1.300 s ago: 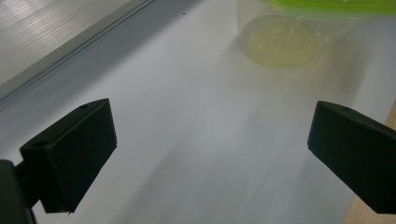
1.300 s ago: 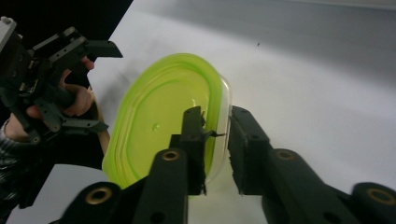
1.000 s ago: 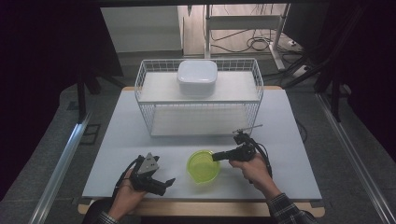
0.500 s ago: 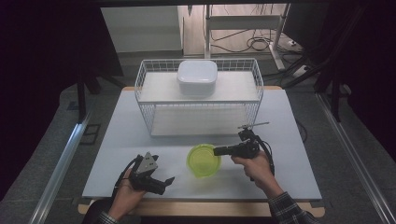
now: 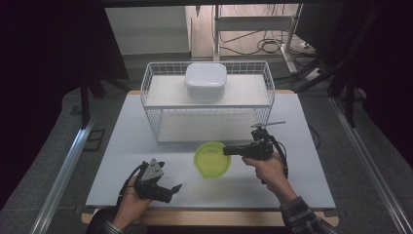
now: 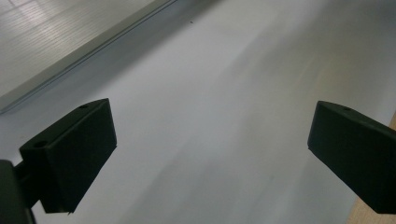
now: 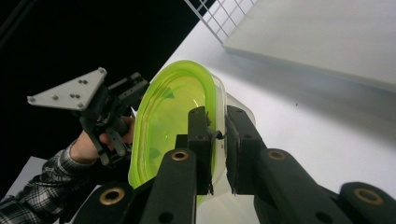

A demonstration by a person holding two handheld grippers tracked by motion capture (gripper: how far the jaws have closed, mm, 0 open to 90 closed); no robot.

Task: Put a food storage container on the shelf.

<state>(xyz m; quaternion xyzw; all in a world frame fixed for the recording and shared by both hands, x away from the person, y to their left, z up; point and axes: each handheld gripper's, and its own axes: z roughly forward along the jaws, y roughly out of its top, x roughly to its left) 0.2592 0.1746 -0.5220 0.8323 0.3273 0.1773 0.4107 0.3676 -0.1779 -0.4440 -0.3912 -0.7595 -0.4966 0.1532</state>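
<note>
My right gripper [image 7: 217, 140] has its jaws clamped on the rim of the one green bowl [image 7: 175, 112], a detail the high view blurs. The bowl is translucent lime, oval-rimmed and tilted up on edge, with a clear container nested against its back. From above, the bowl [image 5: 211, 159] sits near the middle of the white table [image 5: 122, 146]. My left gripper [image 5: 163, 187] rests near the table's front edge, jaws wide and empty. Farther off stands one wire basket [image 5: 265, 105] carrying one white container [image 5: 205, 80].
</note>
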